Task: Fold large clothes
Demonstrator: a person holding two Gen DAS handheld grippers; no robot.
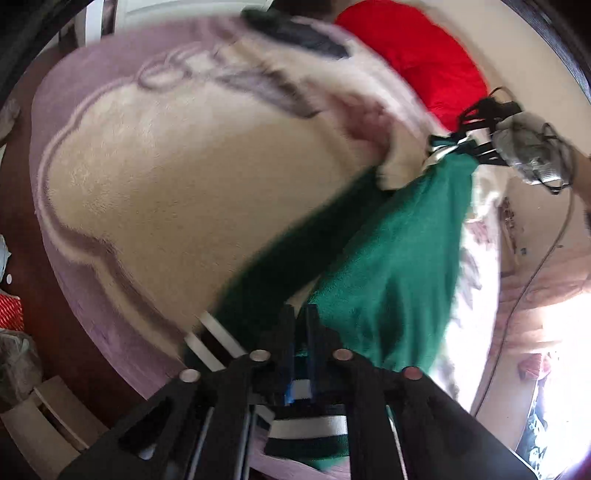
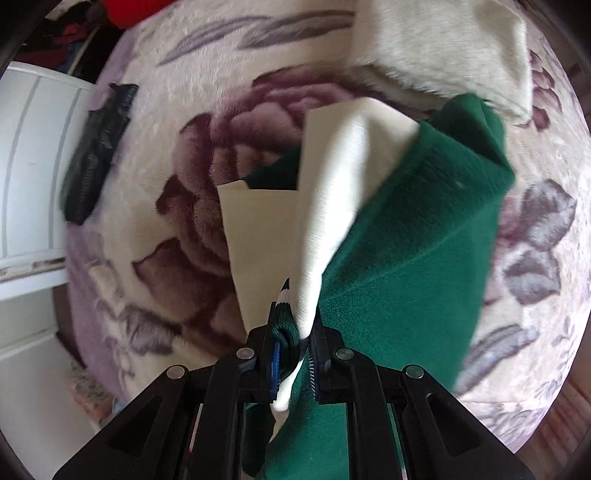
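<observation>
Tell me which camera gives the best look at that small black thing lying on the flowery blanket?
The right wrist view: the black item lies whole on the blanket, near its edge. The left wrist view shows only a blurred dark streak at the top.

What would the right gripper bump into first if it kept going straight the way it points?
Probably the green and cream garment it already holds, hanging just ahead of the right gripper; beyond it, the flowered blanket.

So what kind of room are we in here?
Most likely a bedroom: a plush floral blanket covers what looks like a bed, a red pillow-like cushion lies at its far end, and white panelled furniture stands beside it.
</observation>
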